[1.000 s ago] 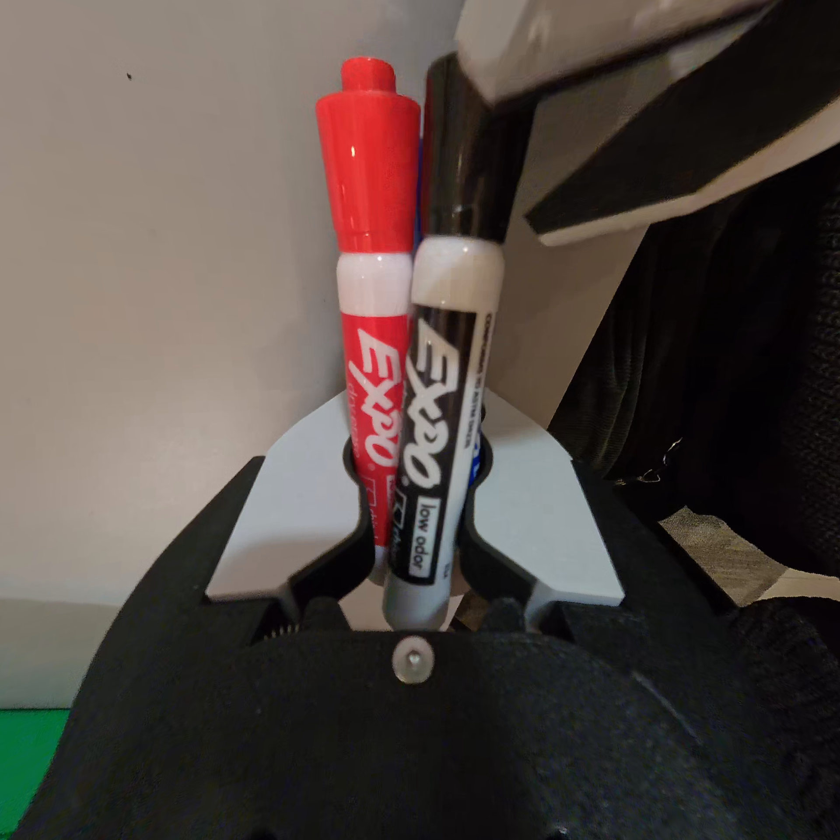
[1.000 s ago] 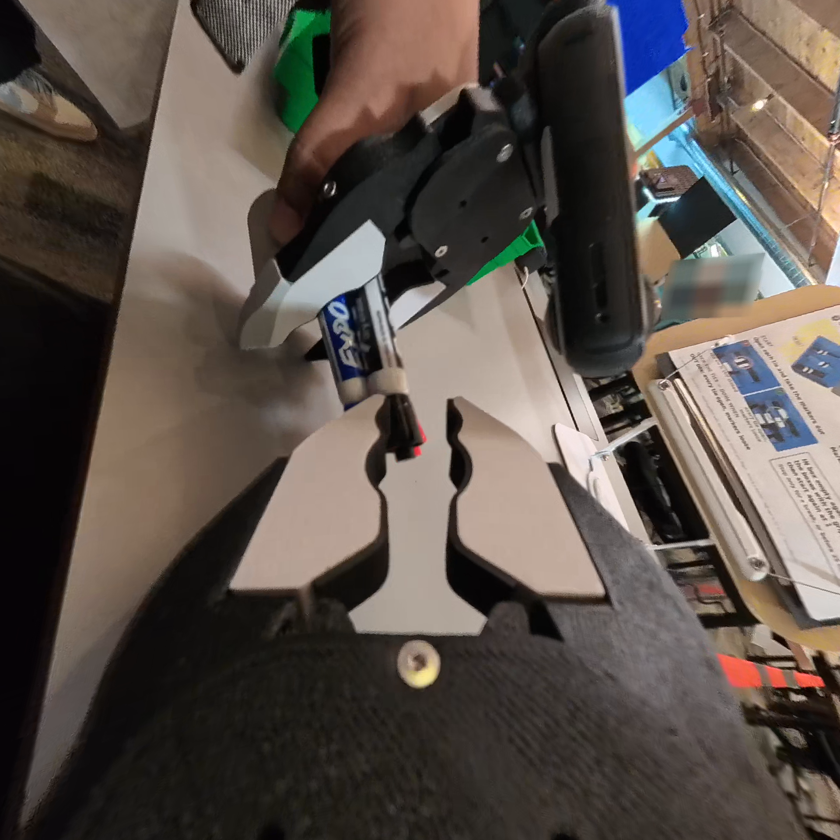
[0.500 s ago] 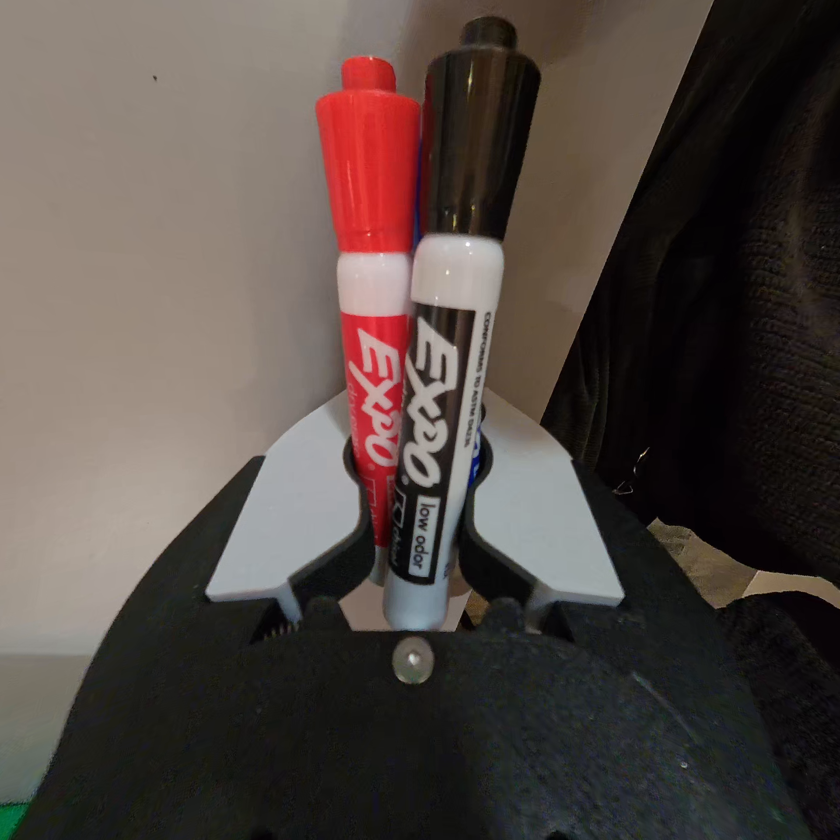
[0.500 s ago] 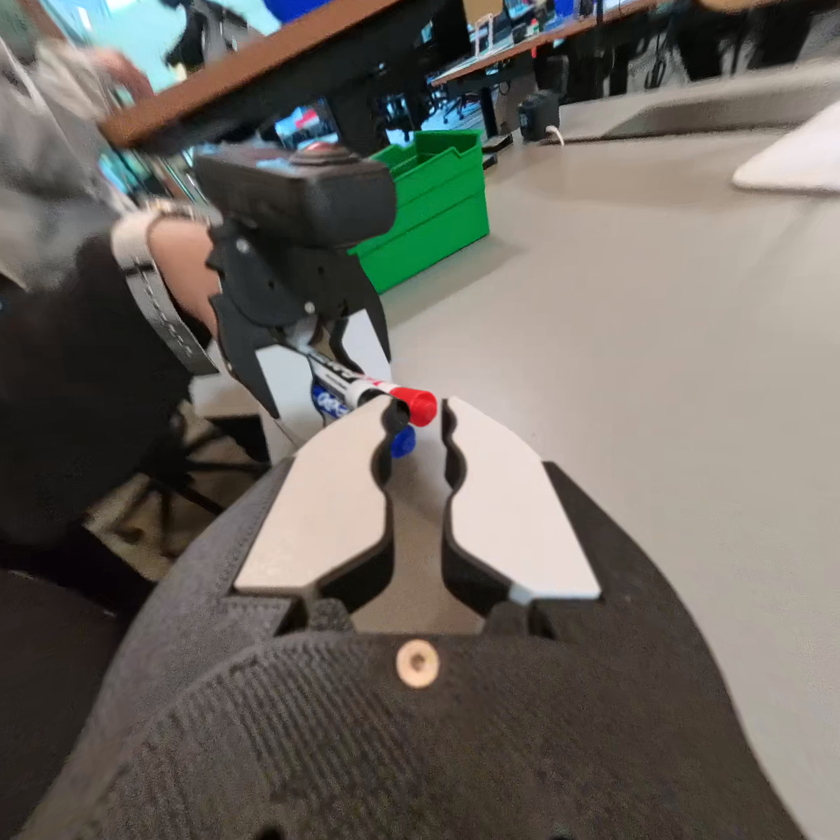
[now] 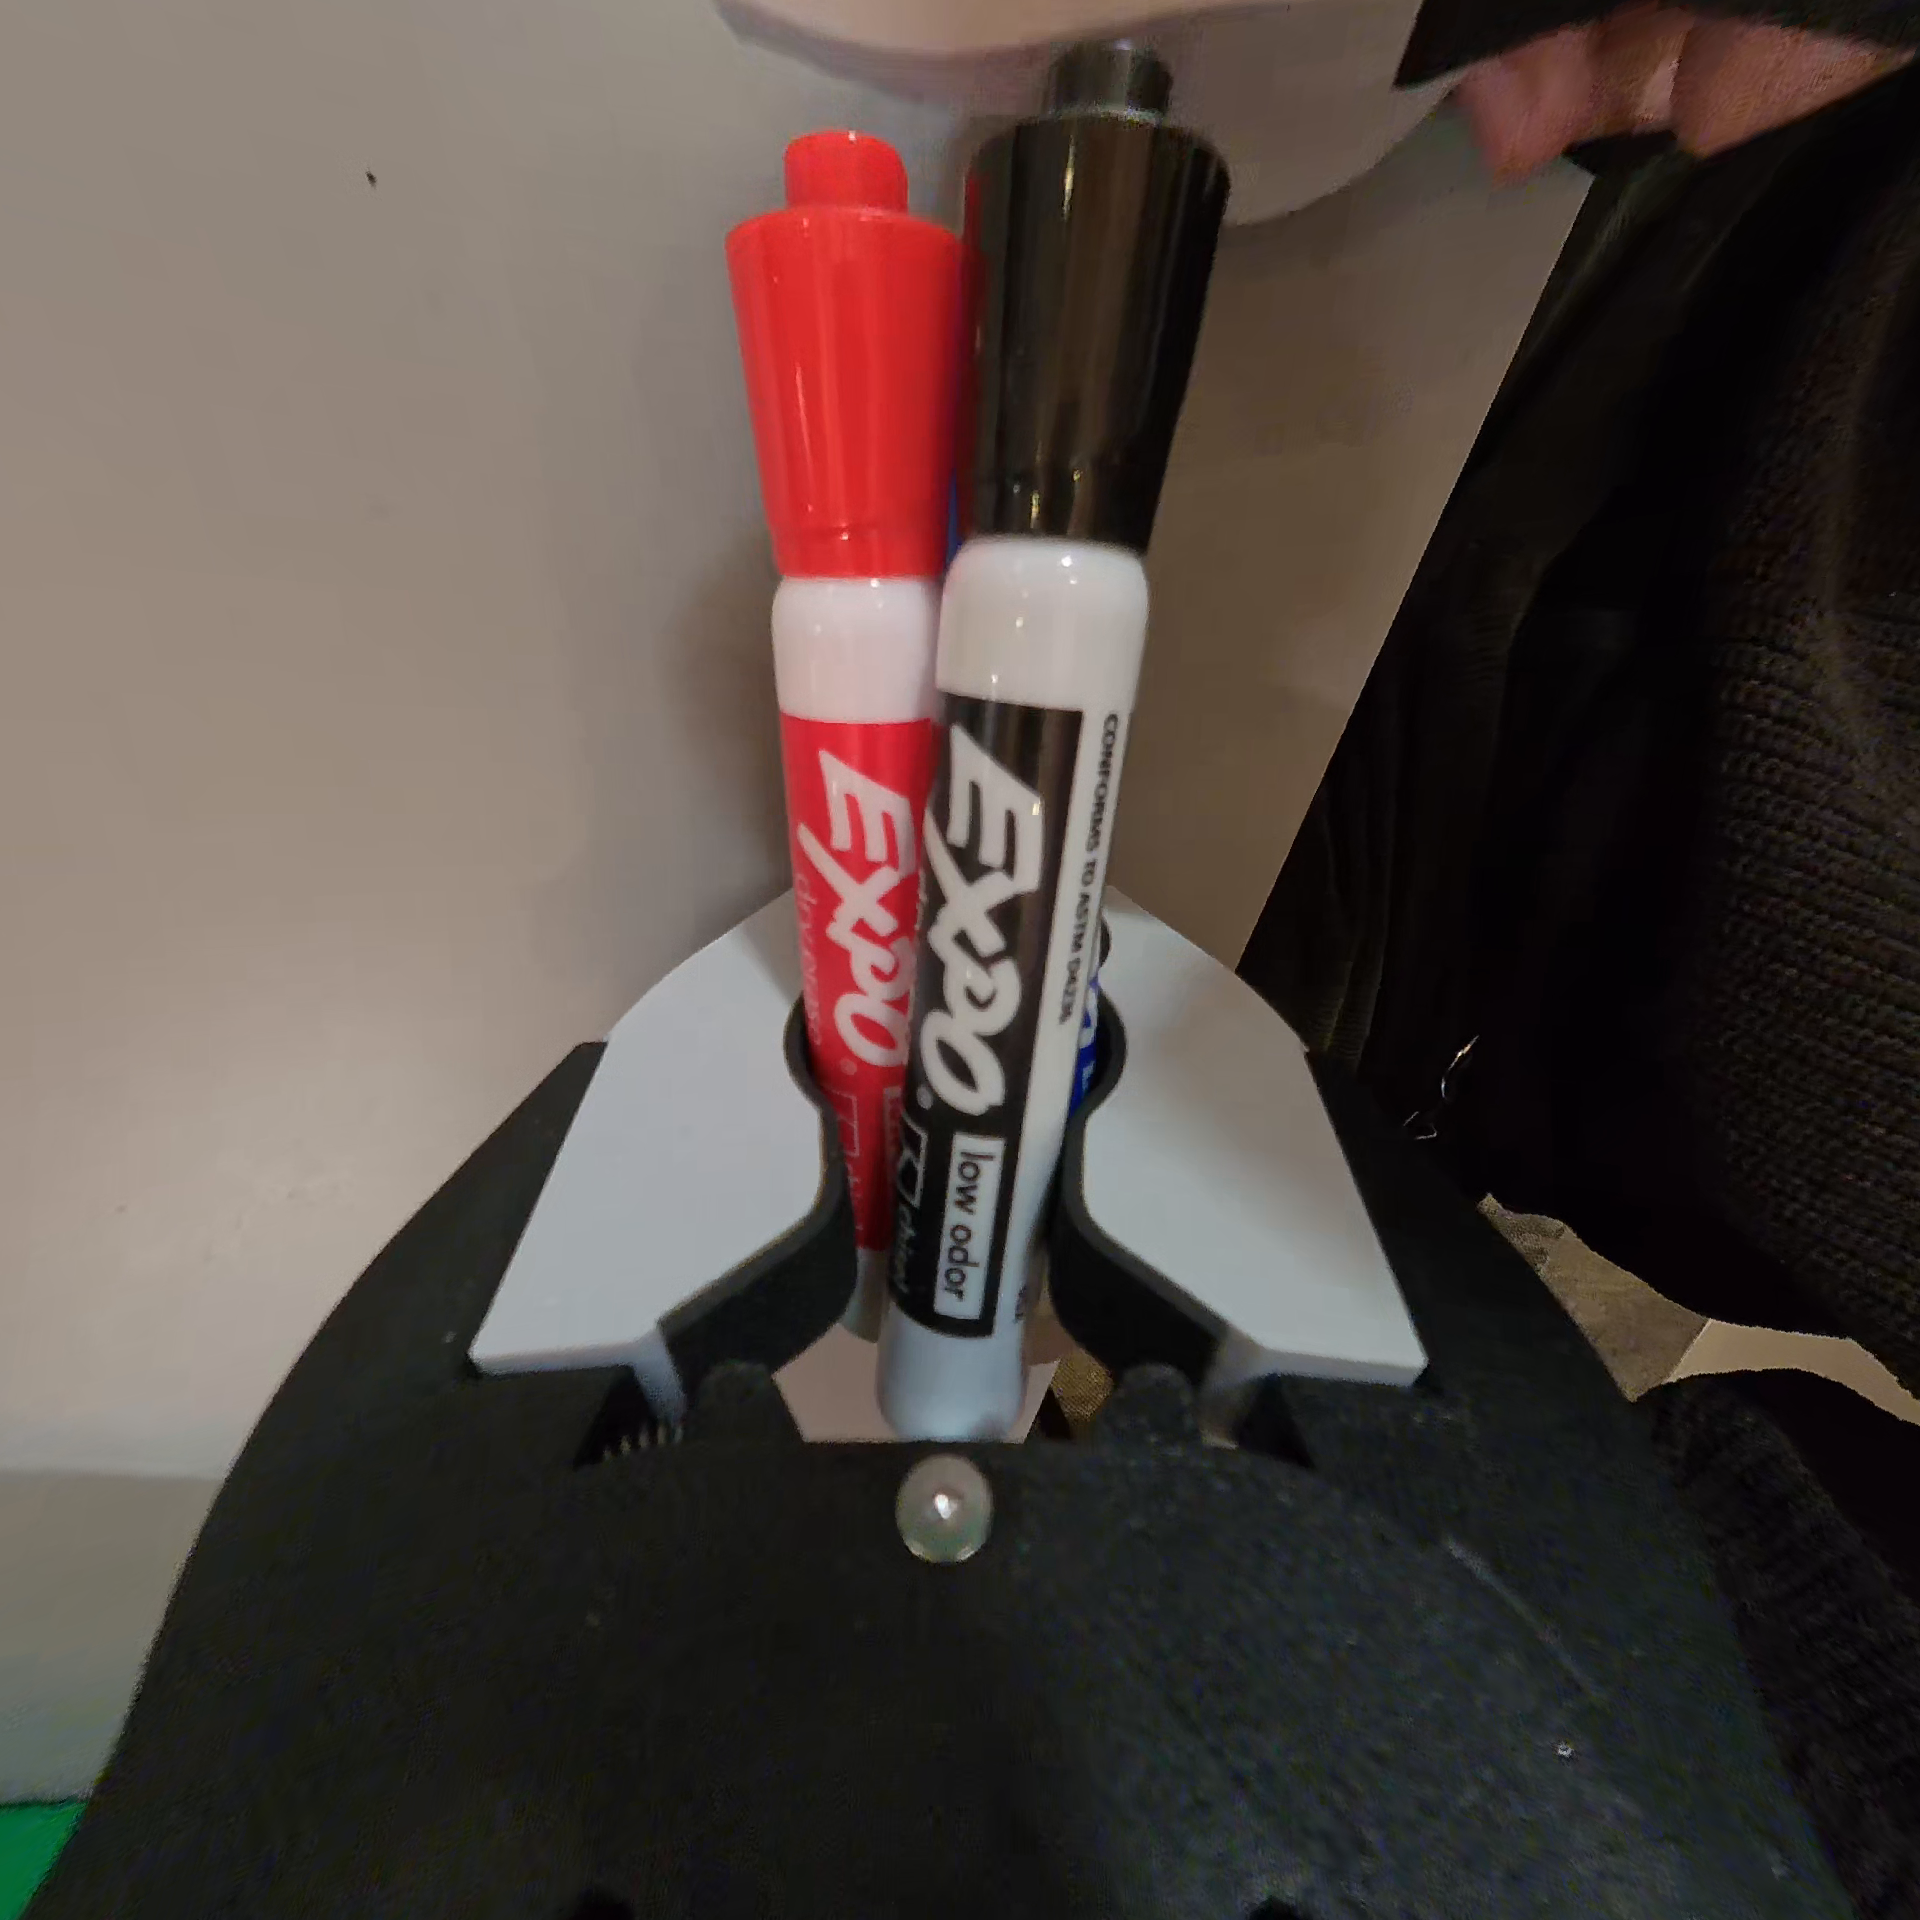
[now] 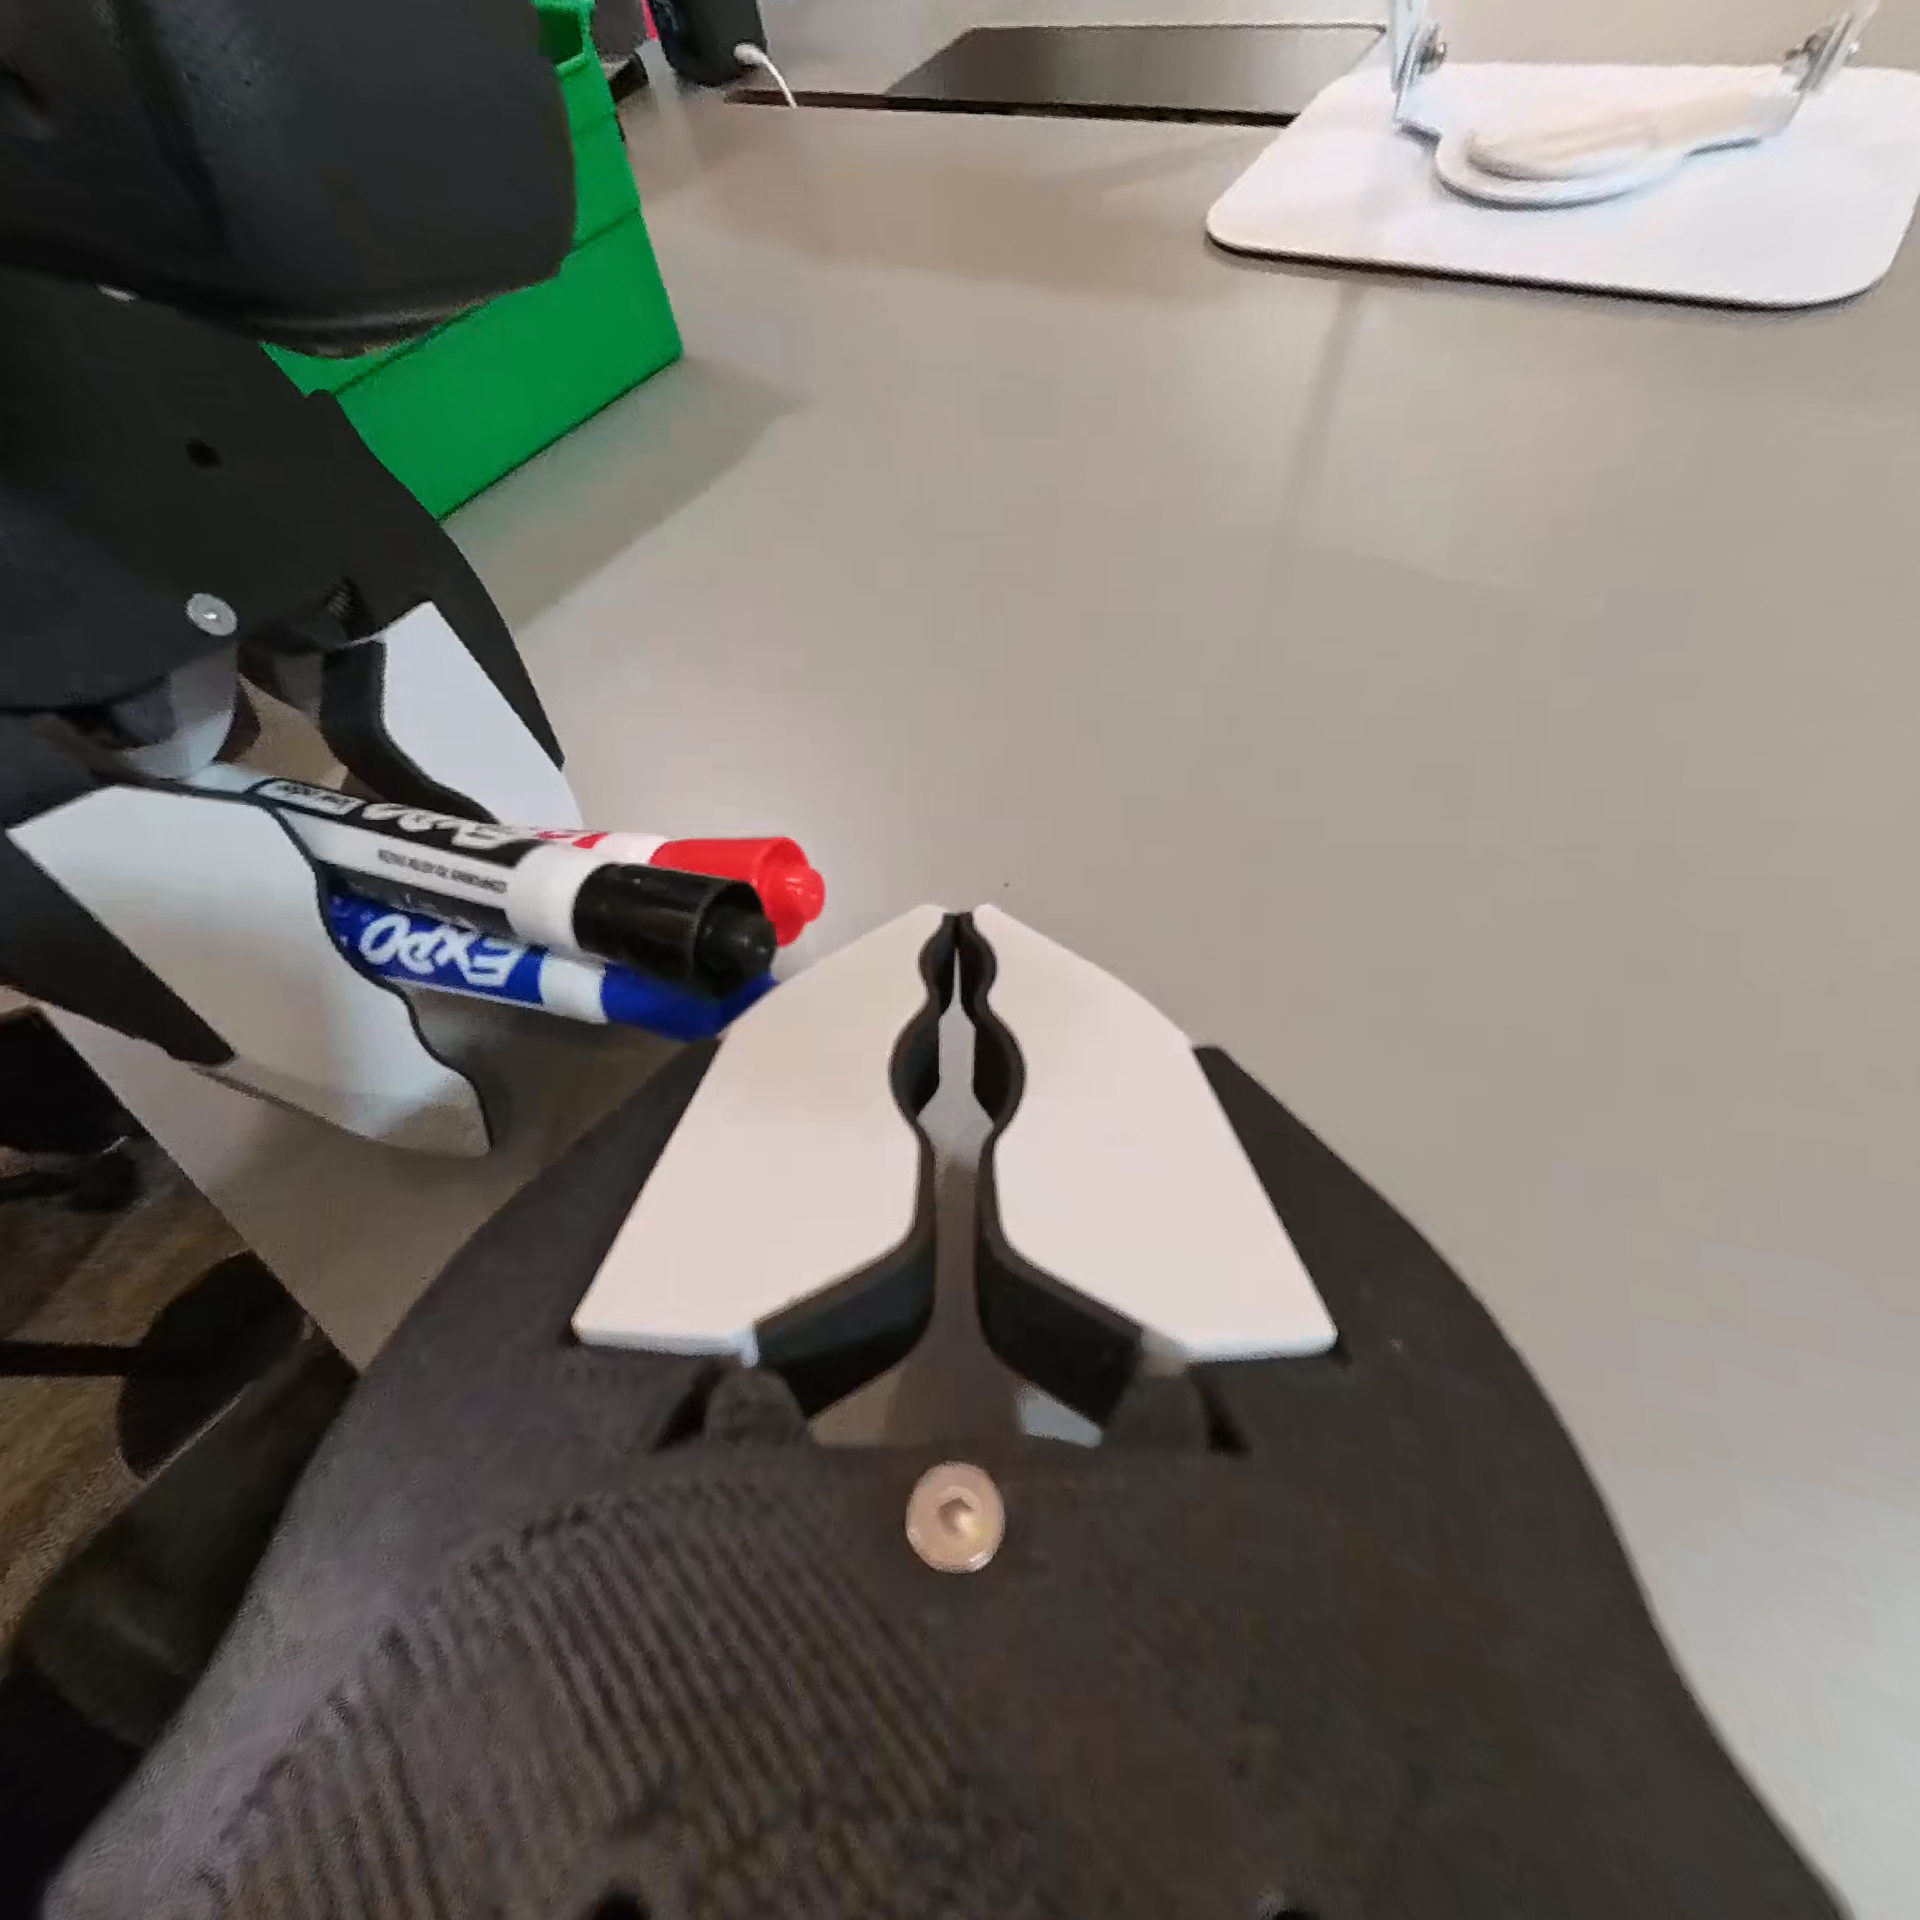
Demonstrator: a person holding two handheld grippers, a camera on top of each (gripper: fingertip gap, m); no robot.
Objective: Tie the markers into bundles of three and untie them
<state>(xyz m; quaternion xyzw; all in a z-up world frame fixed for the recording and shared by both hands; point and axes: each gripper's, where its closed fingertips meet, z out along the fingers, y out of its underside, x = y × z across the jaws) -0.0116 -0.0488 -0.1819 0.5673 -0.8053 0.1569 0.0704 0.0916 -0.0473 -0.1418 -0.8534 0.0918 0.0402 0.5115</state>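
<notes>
1. Holding the three markers [image 6: 582, 914] as one cluster, our left gripper [image 5: 951, 1023] is clamped around their barrels; in its own view the red marker [image 5: 852, 665] and the black marker [image 5: 1049, 727] run straight out along the fingers, caps away from us, with a sliver of the blue marker [image 5: 1086, 1029] behind them.

2. From our right gripper [image 6: 956, 920], the cluster lies to the left and just ahead, with its long axis running crosswise, caps pointing toward the fingertips. The blue marker's [image 6: 623, 992] cap end sits just beside the outer edge of the left finger, touching it or nearly so; we cannot tell which.

3. Our right gripper is closed, the tips meeting with nothing between them. It is the free tool and sits right at the cap ends, above the grey desk [image 6: 1351, 623].

4. We see no band or tie on the markers in either view, so we judge the bundle not yet bound, or already unbound.

5. In our judgement, the coming move turns on that crosswise axis: the caps point at the side of our right gripper, not into its mouth, so it would have to open and swing left to work on the caps.

6. A green bin [image 6: 520, 353] sits farther off to the left, and a white base [image 6: 1558, 208] lies well beyond the fingertips, to the right.
</notes>
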